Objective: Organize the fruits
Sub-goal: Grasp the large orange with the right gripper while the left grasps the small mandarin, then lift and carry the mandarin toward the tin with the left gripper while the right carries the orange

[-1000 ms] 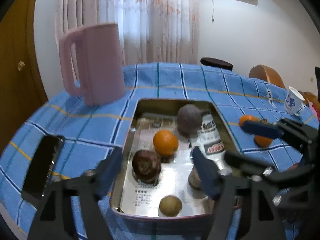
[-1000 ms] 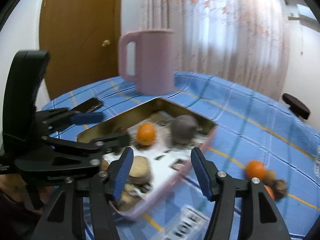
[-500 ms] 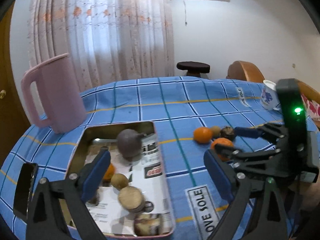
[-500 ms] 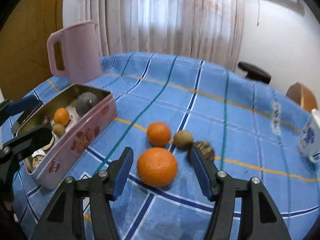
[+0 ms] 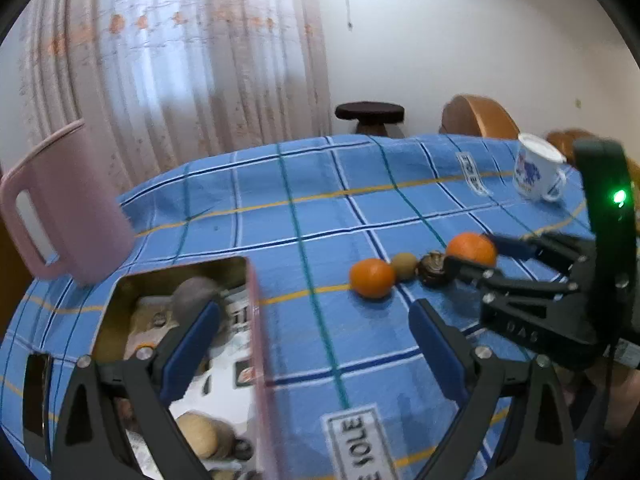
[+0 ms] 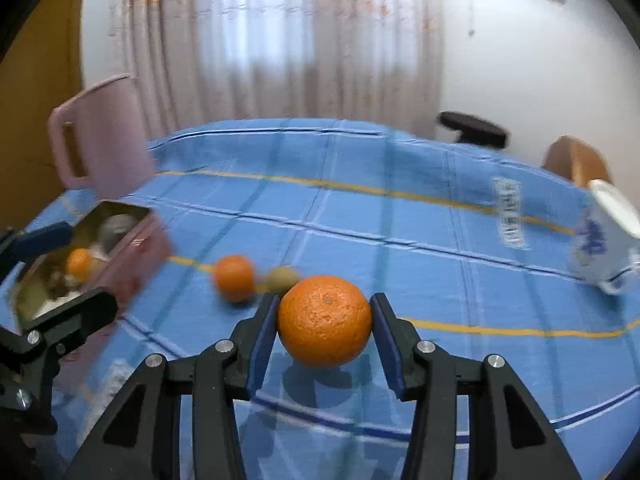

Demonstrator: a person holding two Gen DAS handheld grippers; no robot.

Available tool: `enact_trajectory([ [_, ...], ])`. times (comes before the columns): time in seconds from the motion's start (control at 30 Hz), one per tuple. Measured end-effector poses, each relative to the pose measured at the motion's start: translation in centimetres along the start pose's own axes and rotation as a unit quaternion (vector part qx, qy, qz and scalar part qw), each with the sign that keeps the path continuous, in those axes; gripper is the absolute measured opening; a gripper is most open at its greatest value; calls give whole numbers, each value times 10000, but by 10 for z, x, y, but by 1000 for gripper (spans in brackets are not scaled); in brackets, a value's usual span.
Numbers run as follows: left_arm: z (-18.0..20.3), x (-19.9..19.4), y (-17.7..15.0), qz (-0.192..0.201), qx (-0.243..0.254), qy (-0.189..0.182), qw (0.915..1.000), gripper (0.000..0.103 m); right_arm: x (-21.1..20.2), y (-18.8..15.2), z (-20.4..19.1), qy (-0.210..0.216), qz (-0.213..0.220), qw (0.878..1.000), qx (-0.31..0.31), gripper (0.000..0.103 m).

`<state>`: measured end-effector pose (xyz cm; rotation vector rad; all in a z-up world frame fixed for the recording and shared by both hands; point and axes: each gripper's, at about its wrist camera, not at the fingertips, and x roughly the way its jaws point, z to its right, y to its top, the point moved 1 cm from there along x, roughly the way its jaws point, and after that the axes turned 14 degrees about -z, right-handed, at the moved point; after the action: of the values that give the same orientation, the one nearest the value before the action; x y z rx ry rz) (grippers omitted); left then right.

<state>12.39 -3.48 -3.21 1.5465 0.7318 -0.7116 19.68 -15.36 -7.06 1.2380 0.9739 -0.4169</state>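
A large orange sits on the blue checked cloth between the pads of my right gripper. Its jaws are closing and both pads touch the orange's sides. Just beyond it lie a small orange and a kiwi. In the left wrist view these show as a row: the small orange, the kiwi, a dark brown fruit and the large orange. My left gripper hangs open over the right wall of the tin, which holds several fruits, with nothing between its fingers.
A pink jug stands behind the tin at the left. A white and blue cup stands near the table's right edge. A dark phone lies left of the tin. A stool and a chair stand beyond the table.
Both views have swung right, from the tin toward the loose fruits. The right gripper has come up to the large orange and narrowed onto it. The left jaws have widened.
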Motion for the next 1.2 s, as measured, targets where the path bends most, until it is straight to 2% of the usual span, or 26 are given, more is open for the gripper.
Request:
enact_trajectory([
  [0.17, 26, 31, 14, -415, 254, -88, 9988, 89, -3, 0, 26, 58, 73, 9994, 327, 48],
  [0.3, 38, 54, 26, -812, 286, -173, 9961, 70, -4, 0, 36, 269, 115, 9986, 441, 49],
  [0.37, 40, 63, 33, -977, 238, -300, 9945, 69, -6, -1, 39, 307, 161, 9982, 493, 49],
  [0.63, 39, 85, 47, -1116, -91, -633, 9917, 65, -8, -2, 40, 391, 303, 9973, 535, 49],
  [0.73, 34, 94, 45, -1167, -174, -809, 9897, 49, -9, -3, 42, 446, 348, 9968, 567, 49],
  [0.77, 32, 94, 43, -1150, -170, -787, 9901, 39, -10, -3, 42, 454, 351, 9968, 559, 49],
  [0.9, 25, 91, 37, -1068, -245, -1057, 9883, 39, -10, -3, 40, 443, 357, 9972, 495, 49],
  [1.2, 23, 73, 25, -777, -303, -1199, 9893, 39, -17, -4, 33, 418, 521, 9973, 299, 49],
])
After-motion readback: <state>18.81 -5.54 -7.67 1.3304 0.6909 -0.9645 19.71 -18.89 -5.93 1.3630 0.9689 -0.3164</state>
